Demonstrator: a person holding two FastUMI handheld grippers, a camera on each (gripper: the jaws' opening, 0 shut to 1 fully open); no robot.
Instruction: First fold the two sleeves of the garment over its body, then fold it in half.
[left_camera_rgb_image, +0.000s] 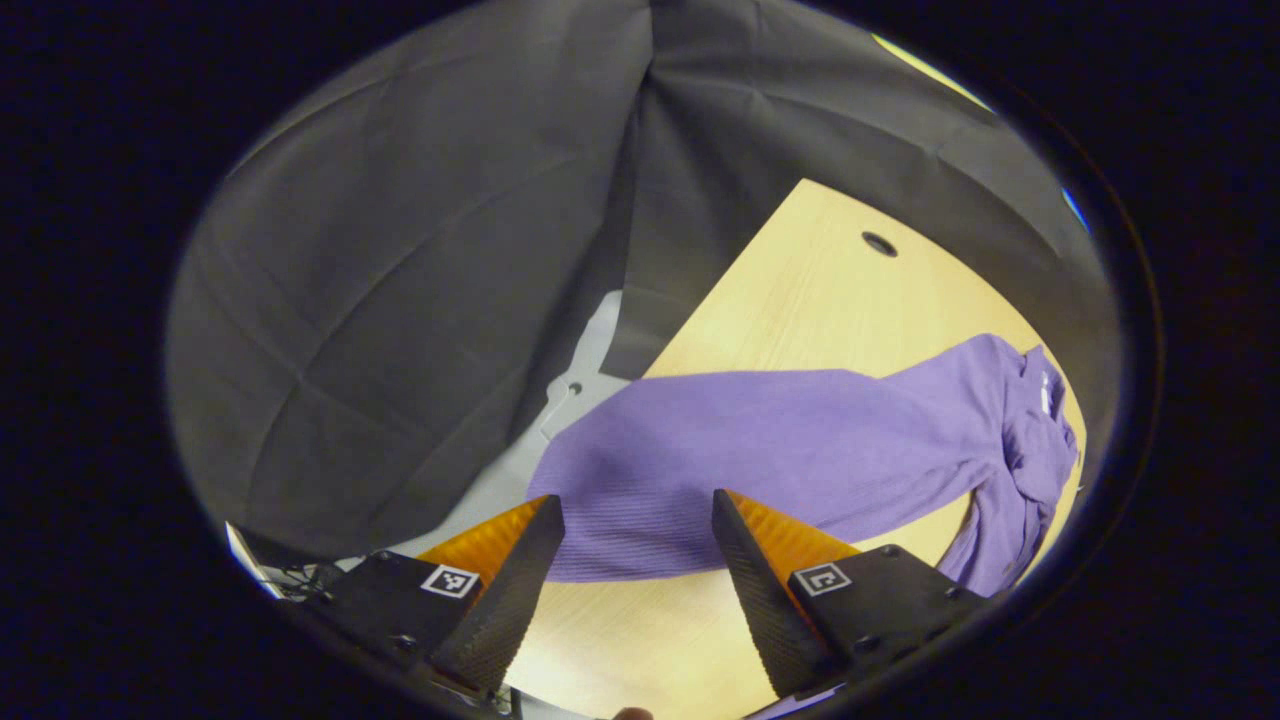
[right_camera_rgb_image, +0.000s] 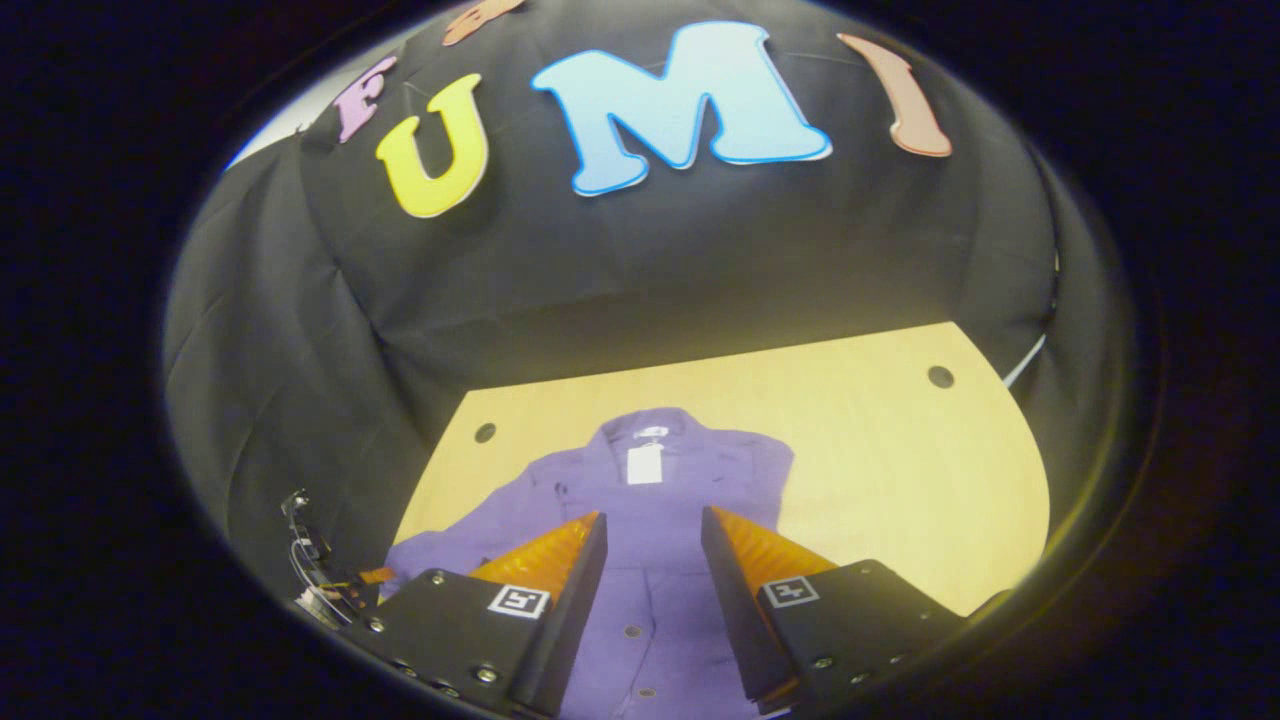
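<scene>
Purple shirt (right_camera_rgb_image: 660, 520) spread flat on the wooden table (right_camera_rgb_image: 880, 470), collar toward the black cloth wall (right_camera_rgb_image: 640, 260), ready for sleeve folds. Above the shirt, left gripper (left_camera_rgb_image: 635, 580) and right gripper (right_camera_rgb_image: 652, 590) spread wide, pinching nothing. Round holes in the table near the shirt, nothing blocking.

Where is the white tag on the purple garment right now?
In the right gripper view the white tag sits just below the collar of the purple garment, which lies on the wooden table, straight ahead beyond the open right gripper.
</scene>
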